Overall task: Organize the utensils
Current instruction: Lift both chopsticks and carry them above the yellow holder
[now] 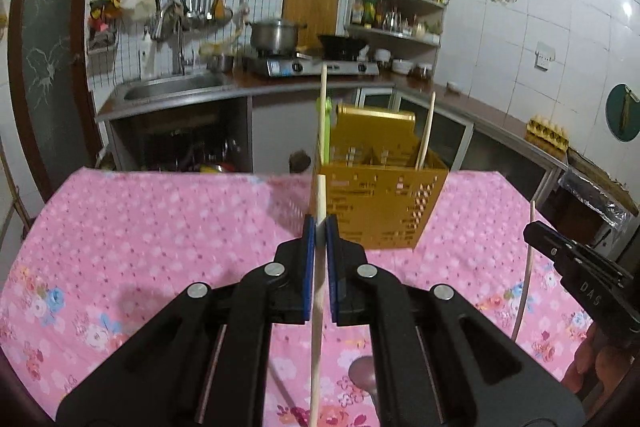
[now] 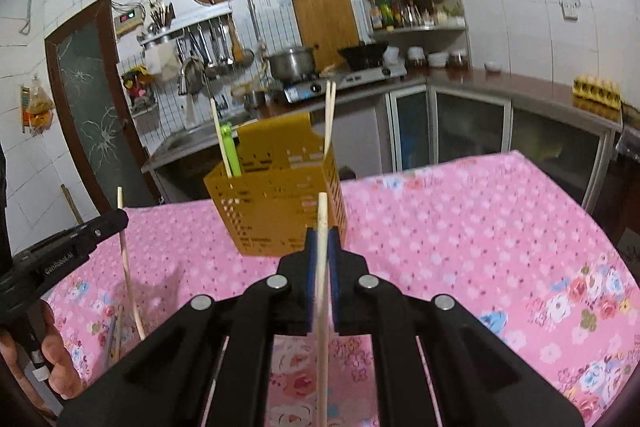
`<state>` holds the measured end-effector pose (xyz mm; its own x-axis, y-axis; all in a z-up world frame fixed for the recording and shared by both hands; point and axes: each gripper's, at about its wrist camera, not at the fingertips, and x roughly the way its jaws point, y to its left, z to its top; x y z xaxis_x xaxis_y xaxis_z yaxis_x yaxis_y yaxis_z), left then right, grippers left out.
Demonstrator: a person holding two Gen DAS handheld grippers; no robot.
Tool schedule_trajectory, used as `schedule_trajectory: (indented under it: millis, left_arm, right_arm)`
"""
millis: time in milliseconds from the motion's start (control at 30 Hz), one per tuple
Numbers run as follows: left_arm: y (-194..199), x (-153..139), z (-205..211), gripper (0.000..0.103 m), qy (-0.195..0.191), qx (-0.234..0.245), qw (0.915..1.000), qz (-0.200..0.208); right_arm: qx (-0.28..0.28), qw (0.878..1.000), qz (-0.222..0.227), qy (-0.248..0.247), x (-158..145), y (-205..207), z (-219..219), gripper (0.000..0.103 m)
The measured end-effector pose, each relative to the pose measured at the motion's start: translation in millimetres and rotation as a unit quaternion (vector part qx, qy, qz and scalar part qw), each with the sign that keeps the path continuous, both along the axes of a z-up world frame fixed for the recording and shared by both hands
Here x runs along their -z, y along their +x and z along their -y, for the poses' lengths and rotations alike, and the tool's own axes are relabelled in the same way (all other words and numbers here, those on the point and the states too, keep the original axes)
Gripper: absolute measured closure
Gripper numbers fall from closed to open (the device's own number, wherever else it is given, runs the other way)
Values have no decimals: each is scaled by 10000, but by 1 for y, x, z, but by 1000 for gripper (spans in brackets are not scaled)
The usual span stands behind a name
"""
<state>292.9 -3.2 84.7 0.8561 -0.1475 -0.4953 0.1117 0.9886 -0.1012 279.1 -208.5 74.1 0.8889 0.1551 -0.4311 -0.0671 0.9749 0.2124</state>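
Each hand-held gripper, left point(image 1: 320, 225) and right point(image 2: 322, 237), clamps one chopstick point(image 1: 316, 307) point(image 2: 322, 287), best lowered tip-first, upright, into the yellow utensil holder point(image 1: 380, 203).

Right gripper point(image 2: 322, 233) clamped on pale chopstick point(image 2: 321, 291), stick upright between blue fingers point(image 2: 311, 267). Gold perforated holder point(image 2: 276, 203) stood beyond on pink floral tabletop point(image 2: 460, 227), holding chopsticks and green utensil point(image 2: 231, 153). Left gripper point(image 2: 116, 219) at left edge pinched second chopstick point(image 2: 129, 267), hand point(image 2: 56, 351) below it.
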Motion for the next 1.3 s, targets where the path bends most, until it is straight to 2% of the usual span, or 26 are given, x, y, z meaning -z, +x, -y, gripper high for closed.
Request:
schedule_trajectory:
  millis: [200,400,867,1000,1167,1300]
  left_arm:
    - [-1,-12,0,99,-134,3,9995,289]
    - [3,-34,3,99,-165,19,9975,685]
    - [48,-126,17,99,-369,121,9878,1511]
    - [65,-143,23,99,-363,124,9844,1719]
    - [92,-146,29,99,-393,62,9816,1868]
    - [116,-121,33,99,-387,65,9845,1708]
  right_arm:
    - [13,9992,385,-42,-12,-2,-3,97]
    - [12,9963,856,-119,-38,2,-8,97]
    - [-79,9844,1739,-260,-134,55,-19,97]
    - [-21,9810,1909,-359,-154,76,-24,97]
    - [78,9810,1919,-291,-156,102,-25,97]
    - [87,9857,1642,-360,-129,123,-28,97]
